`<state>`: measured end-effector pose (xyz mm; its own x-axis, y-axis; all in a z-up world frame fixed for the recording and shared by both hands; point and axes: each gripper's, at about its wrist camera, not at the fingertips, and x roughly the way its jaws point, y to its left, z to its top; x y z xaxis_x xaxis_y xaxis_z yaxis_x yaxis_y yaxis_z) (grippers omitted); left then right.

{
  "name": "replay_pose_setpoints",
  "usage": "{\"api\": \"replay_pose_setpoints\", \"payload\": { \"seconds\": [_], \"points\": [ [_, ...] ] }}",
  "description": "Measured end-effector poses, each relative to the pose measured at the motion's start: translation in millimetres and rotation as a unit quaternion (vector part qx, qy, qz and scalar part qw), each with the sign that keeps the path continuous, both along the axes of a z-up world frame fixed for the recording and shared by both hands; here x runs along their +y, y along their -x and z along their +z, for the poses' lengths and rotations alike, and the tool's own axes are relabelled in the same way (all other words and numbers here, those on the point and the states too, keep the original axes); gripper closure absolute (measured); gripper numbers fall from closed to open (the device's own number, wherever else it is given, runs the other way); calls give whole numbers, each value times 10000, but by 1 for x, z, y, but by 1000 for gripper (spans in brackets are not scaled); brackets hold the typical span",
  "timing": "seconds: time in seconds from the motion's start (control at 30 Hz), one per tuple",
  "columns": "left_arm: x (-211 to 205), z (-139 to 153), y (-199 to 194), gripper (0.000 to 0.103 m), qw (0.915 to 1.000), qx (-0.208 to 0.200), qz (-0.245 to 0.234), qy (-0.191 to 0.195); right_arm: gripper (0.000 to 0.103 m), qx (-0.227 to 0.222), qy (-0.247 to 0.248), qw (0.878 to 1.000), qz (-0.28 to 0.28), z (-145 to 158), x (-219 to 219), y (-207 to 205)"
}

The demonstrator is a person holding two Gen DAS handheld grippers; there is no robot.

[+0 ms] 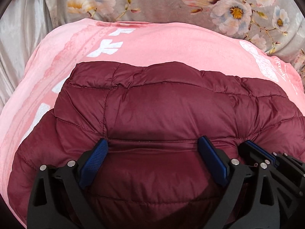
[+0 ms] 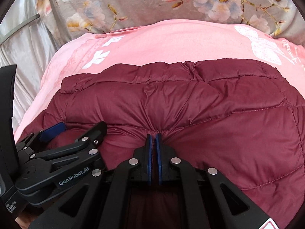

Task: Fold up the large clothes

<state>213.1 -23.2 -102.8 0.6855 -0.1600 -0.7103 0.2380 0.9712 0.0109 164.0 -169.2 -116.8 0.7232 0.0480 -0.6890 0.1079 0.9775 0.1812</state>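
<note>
Jacket (image 1: 152,114) lies ahead, long axis crosswise on pink sheet (image 1: 162,43). Right gripper (image 2: 154,136) pinches near hem; left gripper (image 1: 153,145) wide open just beside, holding nothing.

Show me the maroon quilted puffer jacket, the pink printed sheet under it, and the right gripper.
maroon quilted puffer jacket (image 1: 156,103), left wrist view, centre panel.
pink printed sheet (image 2: 171,43), right wrist view, bare stretch beyond the jacket.
right gripper (image 2: 154,135), right wrist view, between its fingertips.

Black claw (image 2: 154,136) frames, blue pads, silver rivets, "GenRobot.AI" lettering.
</note>
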Motion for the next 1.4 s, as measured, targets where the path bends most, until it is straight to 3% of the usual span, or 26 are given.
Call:
{"api": "replay_pose_setpoints", "payload": {
  "seconds": [0.4, 0.6, 0.73, 0.93, 1.07, 1.23, 1.37, 1.4],
  "points": [
    [-1, -2, -3, 7, 10000, 33, 1, 14, 97, -48, -86, 10000, 17, -2, -4, 2],
    [7, 2, 7, 7, 9999, 23, -54, 108, 95, -120, 275, 9995, 130, 10, 21, 45],
    [30, 13, 40, 7, 9995, 0, -49, 304, 95, -63, 467, 9986, 259, 10, 32, 76],
    [107, 30, 78, 7, 9961, 73, 468, 743, 95, -52, 324, 9990, 298, 5, 32, 97],
    [161, 22, 82, 7, 9865, 440, 1134, 1097, 95, -83, 425, 9986, 289, -2, 35, 98],
    [196, -5, 73, 7, 9572, 1203, 1380, 2242, 95, -91, 440, 9986, 284, -3, 36, 98],
    [187, -6, 69, 10, 9535, 1210, 1263, 2453, 95, -91, 373, 9988, 295, -5, 35, 99],
    [183, -5, 66, 21, 9507, 1254, 1210, 2566, 95, -89, 358, 9989, 299, -5, 35, 99]
  ]
}}
